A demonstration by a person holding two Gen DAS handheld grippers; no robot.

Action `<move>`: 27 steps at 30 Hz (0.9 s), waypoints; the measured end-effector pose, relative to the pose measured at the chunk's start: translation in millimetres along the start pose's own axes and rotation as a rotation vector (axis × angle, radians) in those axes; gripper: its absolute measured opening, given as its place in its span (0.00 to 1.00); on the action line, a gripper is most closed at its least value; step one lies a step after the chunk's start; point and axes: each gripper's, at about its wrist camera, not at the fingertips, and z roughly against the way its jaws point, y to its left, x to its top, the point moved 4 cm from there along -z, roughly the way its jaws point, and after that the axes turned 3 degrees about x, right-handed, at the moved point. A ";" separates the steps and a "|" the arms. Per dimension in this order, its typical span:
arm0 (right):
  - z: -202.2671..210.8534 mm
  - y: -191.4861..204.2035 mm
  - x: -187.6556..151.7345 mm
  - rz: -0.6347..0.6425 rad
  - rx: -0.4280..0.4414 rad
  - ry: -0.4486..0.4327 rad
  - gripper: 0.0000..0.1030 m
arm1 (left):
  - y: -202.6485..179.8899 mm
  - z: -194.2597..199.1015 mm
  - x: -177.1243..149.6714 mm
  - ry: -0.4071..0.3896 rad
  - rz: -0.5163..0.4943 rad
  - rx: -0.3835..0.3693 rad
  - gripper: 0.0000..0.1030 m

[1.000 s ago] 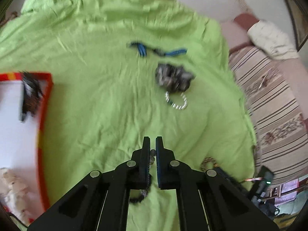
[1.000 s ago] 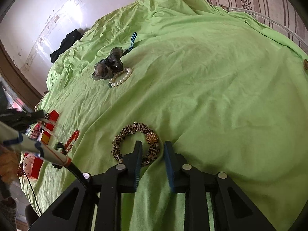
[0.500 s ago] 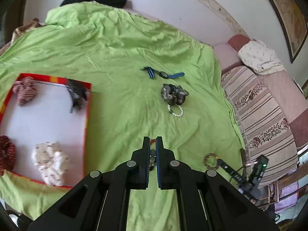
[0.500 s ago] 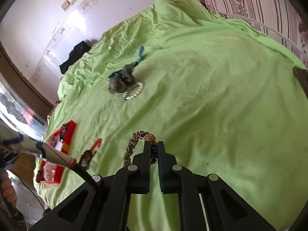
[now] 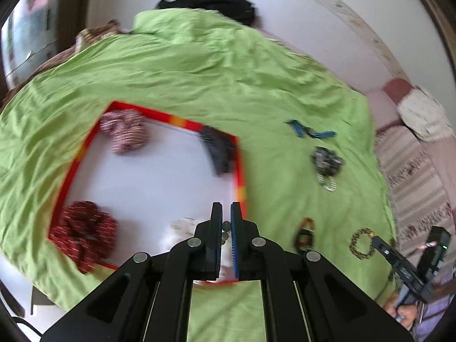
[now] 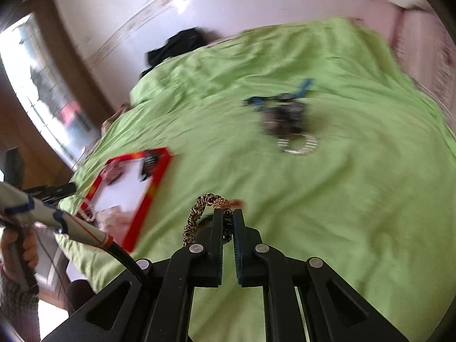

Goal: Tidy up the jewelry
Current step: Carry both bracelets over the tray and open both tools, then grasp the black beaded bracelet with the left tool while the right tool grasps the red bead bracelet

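My left gripper [image 5: 225, 213] is shut on a small beaded piece [image 5: 226, 229] and hangs over the near right corner of the red-rimmed white tray [image 5: 240, 171]. The tray holds a striped scrunchie [image 5: 125, 134], a dark red scrunchie [image 5: 85, 230], a black piece [image 5: 219, 148] and a white scrunchie [image 5: 182, 228]. My right gripper [image 6: 227, 213] is shut on a leopard-print bracelet with a gold bead [image 6: 199, 213], lifted above the green sheet; it also shows in the left wrist view [image 5: 362, 243]. The tray also shows at the right wrist view's left [image 6: 154, 182].
On the green sheet [image 5: 199, 71] lie a blue band [image 5: 310, 131], a dark grey scrunchie [image 5: 326, 159], a pearl bracelet [image 5: 327, 183] and a red-and-black clip [image 5: 305, 232]. Black clothing [image 5: 211, 1] lies at the far wall. A striped sofa [image 5: 413, 176] stands to the right.
My left gripper has swung left, from over the sheet to over the tray, with the beaded piece. My right gripper shut on the leopard bracelet and lifted it off the sheet.
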 end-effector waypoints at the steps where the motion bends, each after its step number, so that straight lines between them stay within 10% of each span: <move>1: -8.8 14.5 3.8 0.023 0.015 0.013 0.07 | 11.8 -4.2 4.0 0.006 0.016 0.013 0.05; 12: -139.4 166.2 29.9 0.196 0.151 0.169 0.07 | 92.1 -60.4 39.6 0.061 0.105 0.155 0.05; 27: -253.5 226.1 0.3 0.192 0.205 0.339 0.10 | 159.8 -89.8 42.9 0.084 0.213 0.260 0.06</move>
